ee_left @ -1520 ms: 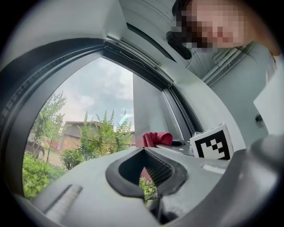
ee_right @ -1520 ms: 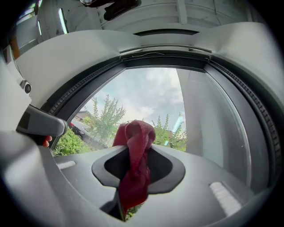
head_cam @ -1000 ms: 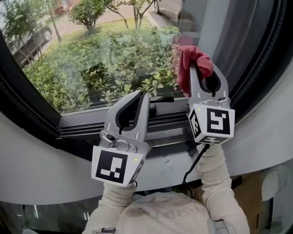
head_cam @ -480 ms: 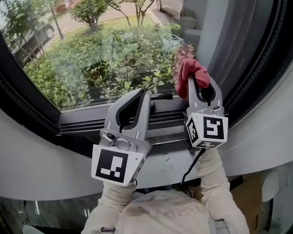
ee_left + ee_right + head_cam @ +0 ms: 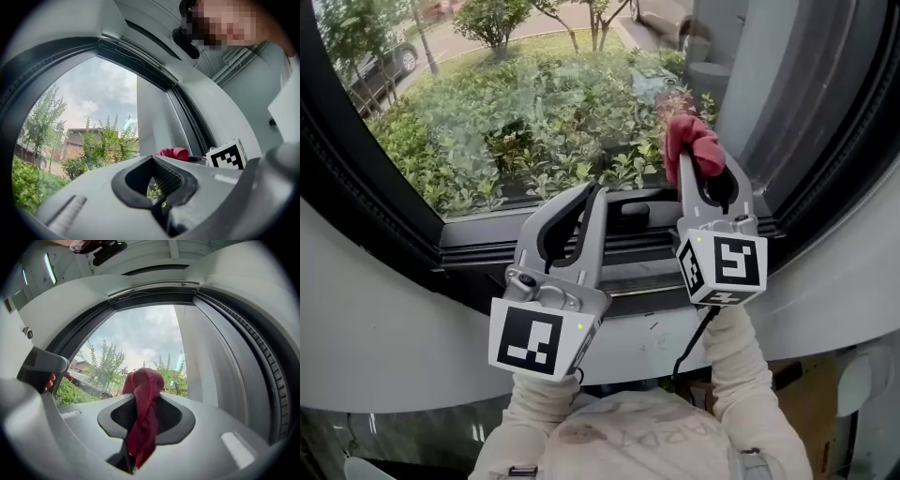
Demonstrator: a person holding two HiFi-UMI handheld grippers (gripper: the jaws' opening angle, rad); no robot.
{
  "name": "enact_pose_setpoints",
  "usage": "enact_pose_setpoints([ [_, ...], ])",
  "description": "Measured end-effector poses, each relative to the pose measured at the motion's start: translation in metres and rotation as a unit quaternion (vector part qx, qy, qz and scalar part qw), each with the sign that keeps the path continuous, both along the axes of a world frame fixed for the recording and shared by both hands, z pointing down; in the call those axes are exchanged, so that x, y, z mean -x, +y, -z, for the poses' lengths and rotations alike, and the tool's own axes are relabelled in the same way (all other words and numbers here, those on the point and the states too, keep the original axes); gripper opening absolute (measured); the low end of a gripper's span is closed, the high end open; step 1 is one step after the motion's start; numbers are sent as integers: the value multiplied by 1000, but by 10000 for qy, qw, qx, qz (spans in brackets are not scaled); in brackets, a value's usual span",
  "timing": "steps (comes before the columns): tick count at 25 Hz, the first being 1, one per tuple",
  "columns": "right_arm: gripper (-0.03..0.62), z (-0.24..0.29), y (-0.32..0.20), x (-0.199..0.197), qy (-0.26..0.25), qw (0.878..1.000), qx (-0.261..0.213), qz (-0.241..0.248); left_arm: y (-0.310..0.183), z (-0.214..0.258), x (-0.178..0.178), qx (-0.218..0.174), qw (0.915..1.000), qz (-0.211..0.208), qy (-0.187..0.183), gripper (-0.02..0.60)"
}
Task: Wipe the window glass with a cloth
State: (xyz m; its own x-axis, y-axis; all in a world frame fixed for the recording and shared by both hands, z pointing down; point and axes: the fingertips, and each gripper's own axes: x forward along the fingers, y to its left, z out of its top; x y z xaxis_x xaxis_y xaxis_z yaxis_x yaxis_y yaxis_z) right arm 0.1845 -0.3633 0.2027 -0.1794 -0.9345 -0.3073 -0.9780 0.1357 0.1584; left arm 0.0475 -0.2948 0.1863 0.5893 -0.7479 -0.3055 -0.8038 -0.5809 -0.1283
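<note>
The window glass [image 5: 516, 103] fills the top of the head view, with shrubs and a road behind it. A dark red cloth [image 5: 694, 145] is pinched in my right gripper [image 5: 692, 161], bunched over its tips at the pane's lower right corner, where its faint reflection shows. I cannot tell whether the cloth touches the glass. In the right gripper view the cloth [image 5: 143, 413] hangs down through the shut jaws of that gripper [image 5: 145, 394]. My left gripper [image 5: 595, 195] is shut and empty, held lower, in front of the sill. Its own view shows the cloth [image 5: 172, 153] to the right.
A dark window frame [image 5: 534, 246] with a black handle [image 5: 633, 208] runs under the glass. A grey pillar [image 5: 750, 84] and black seal border the pane on the right. A curved white wall [image 5: 384, 337] lies below. The right gripper's marker cube [image 5: 228, 155] shows in the left gripper view.
My right gripper has come down a little with the cloth, toward the lower edge of the pane. The left gripper has hardly moved. The head view has turned slightly.
</note>
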Motion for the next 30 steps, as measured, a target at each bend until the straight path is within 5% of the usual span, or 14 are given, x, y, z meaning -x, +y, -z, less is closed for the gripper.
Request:
enact_pose_setpoints([
  [19,115,12,0,158,-254,9989,-187,357,5,-1,139,0,9994,357,31,0],
  [30,117,8,0,275,174,9956,-272,878,10,-3,199,-4,9984,550,135,2],
])
